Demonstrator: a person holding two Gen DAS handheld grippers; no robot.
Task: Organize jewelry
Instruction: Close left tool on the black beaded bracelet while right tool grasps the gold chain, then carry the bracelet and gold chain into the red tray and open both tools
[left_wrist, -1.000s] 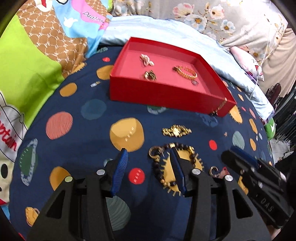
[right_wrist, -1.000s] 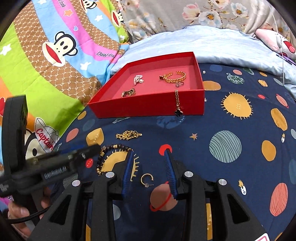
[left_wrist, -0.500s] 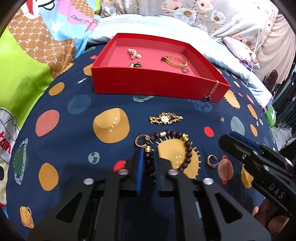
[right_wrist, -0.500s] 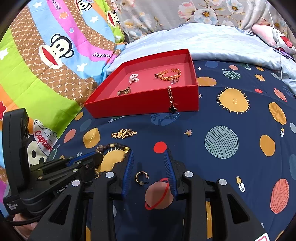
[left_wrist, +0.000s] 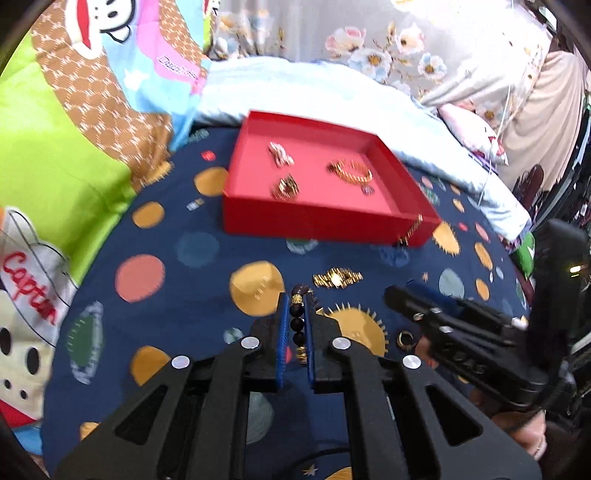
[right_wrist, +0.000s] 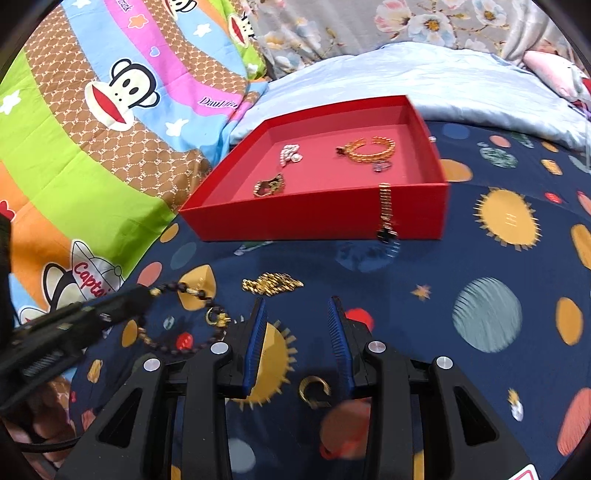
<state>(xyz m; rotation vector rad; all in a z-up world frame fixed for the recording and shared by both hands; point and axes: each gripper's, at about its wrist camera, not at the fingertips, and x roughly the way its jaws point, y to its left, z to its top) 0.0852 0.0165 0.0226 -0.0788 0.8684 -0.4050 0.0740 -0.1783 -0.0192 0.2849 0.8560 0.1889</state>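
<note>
Left wrist view first: the left gripper (left_wrist: 295, 332) is pinching tight on the dark wooden bead bracelet with gold spacers (left_wrist: 297, 325), its blue-padded fingers (left_wrist: 282, 332) nearly together with the beads running up between them. Just ahead of the fingertips the small gold chain-link piece (left_wrist: 337, 277) is lying on the navy planet-print bedspread (left_wrist: 177, 295). Further ahead the shallow red cardboard tray (left_wrist: 314, 221) is sitting with a pearl-and-gold cluster (left_wrist: 280, 155), a dark gold brooch-like piece (left_wrist: 286, 187) and a gold chain bangle (left_wrist: 351, 172) inside, and a gold chain with a black charm (left_wrist: 412, 230) is draping over its near right corner. Off to the right, the right gripper (left_wrist: 424, 299) is coming in low, with a small gold open hoop (left_wrist: 405, 339) just beside it.

Over to the right wrist view: the right gripper (right_wrist: 297, 343) is standing wide open, gripping nothing, and the hoop (right_wrist: 314, 392) is lying on the bedspread (right_wrist: 406, 314) between its fingers, back near the palm. To the left, the left gripper (right_wrist: 146, 295) is gripping the bracelet (right_wrist: 192, 325), whose loop is hanging loose below its tip. The chain-link piece (right_wrist: 272, 283) is lying just ahead and left of the fingertips, the tray (right_wrist: 314, 218) well beyond, and the black-charm chain (right_wrist: 386, 210) is dangling down its front wall.
</note>
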